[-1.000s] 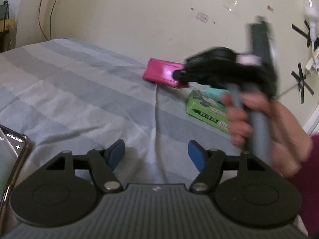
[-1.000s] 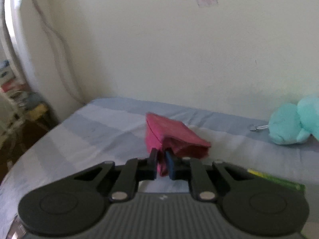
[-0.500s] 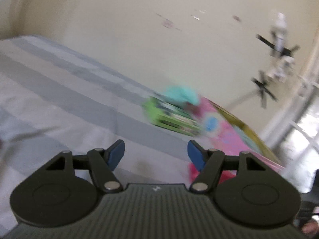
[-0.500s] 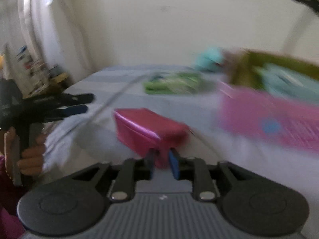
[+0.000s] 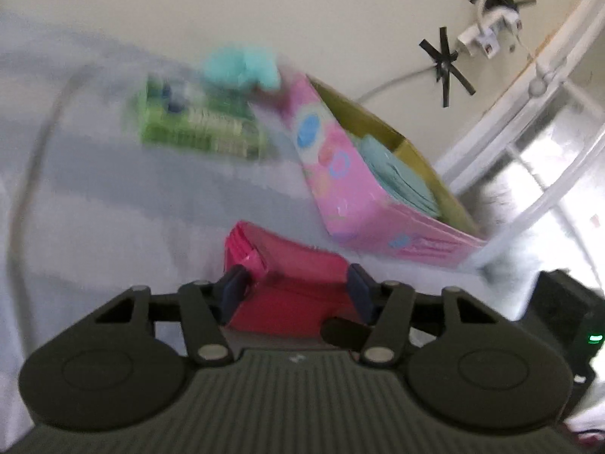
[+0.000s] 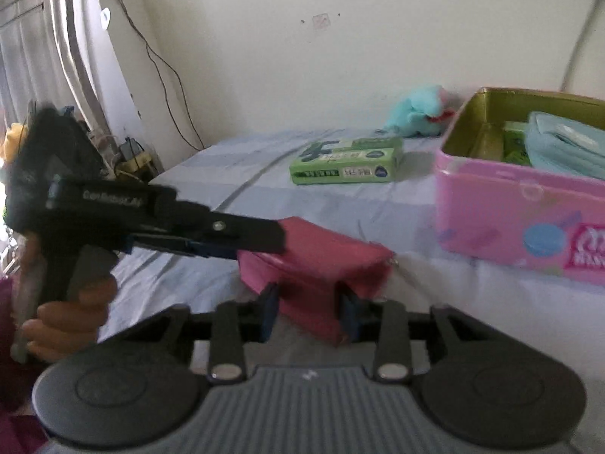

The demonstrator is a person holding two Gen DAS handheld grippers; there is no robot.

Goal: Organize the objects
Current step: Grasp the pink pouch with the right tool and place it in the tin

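A magenta pouch (image 6: 321,265) lies on the striped bed, also seen in the left wrist view (image 5: 291,265). My right gripper (image 6: 308,312) has its jaws apart on either side of the pouch's near end. My left gripper (image 5: 297,291) has the pouch between its spread fingers; from the right wrist view it (image 6: 242,242) reaches in from the left over the pouch's left end. A pink tin box (image 6: 522,196) with a gold inside stands to the right, open, holding teal and green packs.
A green tissue pack (image 6: 348,160) lies behind the pouch, and a teal plush toy (image 6: 416,109) sits against the wall. A grey cable (image 6: 242,189) runs across the bed. The box also shows in the left wrist view (image 5: 351,174). Window frame at right.
The right gripper carried the pouch right, toward the pink box, and its jaws have opened wider. The left gripper swung right and came around the pouch.
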